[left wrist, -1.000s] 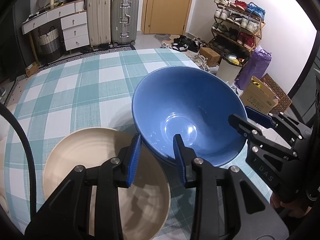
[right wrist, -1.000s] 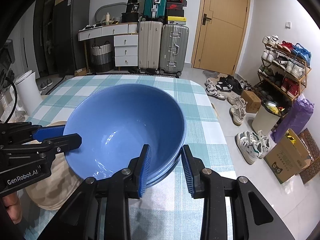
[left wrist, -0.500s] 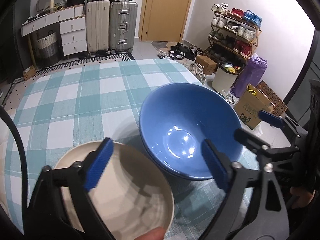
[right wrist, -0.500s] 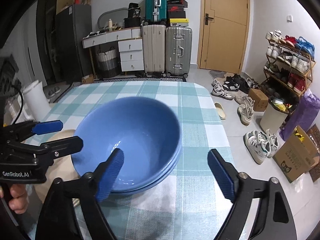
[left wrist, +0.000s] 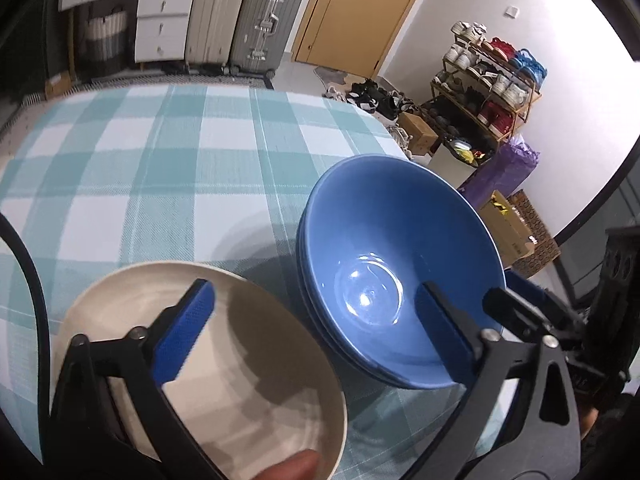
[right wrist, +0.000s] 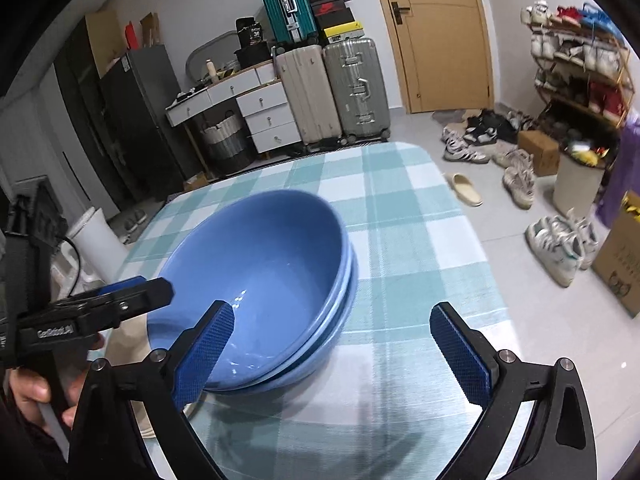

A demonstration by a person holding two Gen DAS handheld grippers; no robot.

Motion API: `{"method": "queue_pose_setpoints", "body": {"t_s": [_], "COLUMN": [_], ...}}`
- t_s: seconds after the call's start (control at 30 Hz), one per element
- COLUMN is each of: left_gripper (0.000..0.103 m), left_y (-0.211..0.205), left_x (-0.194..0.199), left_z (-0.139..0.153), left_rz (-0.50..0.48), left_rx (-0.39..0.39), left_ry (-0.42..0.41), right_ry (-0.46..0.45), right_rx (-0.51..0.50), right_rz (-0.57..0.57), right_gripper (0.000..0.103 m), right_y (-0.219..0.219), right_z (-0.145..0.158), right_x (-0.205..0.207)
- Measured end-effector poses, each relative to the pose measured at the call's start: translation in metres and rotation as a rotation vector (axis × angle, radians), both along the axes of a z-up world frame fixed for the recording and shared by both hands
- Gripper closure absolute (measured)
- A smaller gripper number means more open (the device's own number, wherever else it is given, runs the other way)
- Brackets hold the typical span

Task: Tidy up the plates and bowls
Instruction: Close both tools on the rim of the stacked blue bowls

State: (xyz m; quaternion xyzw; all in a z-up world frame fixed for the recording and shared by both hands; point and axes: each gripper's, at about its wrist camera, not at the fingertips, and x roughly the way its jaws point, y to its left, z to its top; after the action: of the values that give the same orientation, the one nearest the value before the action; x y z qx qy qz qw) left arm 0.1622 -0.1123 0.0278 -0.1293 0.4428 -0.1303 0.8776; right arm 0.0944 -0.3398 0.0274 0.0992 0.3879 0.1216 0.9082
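Observation:
A stack of blue bowls (left wrist: 380,240) (right wrist: 260,248) rests on the teal checked tablecloth (left wrist: 160,160) (right wrist: 400,208). A cream bowl (left wrist: 120,304) (right wrist: 124,340) sits just left of the stack, touching or nearly touching it. My left gripper (left wrist: 316,300) (right wrist: 152,286) hovers over the gap between the two; its jaws stand wide and are closing, pressing on nothing. My right gripper (right wrist: 332,316) (left wrist: 504,288) hangs at the stack's near right rim. Its jaws are opening and the blue pads are clear of the rim.
The table's right edge drops to a floor strewn with shoes (right wrist: 560,244) and a cardboard box (left wrist: 516,232). Suitcases (right wrist: 332,92), white drawers (right wrist: 264,116) and a door (right wrist: 440,32) stand beyond the far edge. A white bin (right wrist: 96,236) stands left of the table.
Both grippers were shut on the blue bowl's near rim, holding it tilted. They have let go and spread wide, the bowl now sits level in the stack, and both have drawn back a little.

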Motion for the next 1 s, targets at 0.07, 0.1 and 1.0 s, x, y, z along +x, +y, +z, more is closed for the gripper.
{"method": "queue_pose_setpoints", "body": {"t_s": [0.07, 0.1, 1.0], "left_gripper": [0.019, 0.024, 0.072], "left_y": [0.001, 0.001, -0.020], "left_x": [0.006, 0.008, 0.015], "left_z": [-0.009, -0.013, -0.016], "left_rz": [0.002, 0.001, -0.036], "left_rx": [-0.018, -0.034, 0.025], "left_ry": [0.031, 0.047, 0.020], "right_ry": [0.008, 0.012, 0.016], "right_rx": [0.026, 0.037, 0.026], "right_rz": [0.006, 0.011, 0.042], "right_gripper": [0.003, 0.007, 0.052], "right_y": [0.001, 0.002, 0.015], "right_z": [-0.005, -0.007, -0.011], "right_x": [0.002, 0.003, 0.010]}}
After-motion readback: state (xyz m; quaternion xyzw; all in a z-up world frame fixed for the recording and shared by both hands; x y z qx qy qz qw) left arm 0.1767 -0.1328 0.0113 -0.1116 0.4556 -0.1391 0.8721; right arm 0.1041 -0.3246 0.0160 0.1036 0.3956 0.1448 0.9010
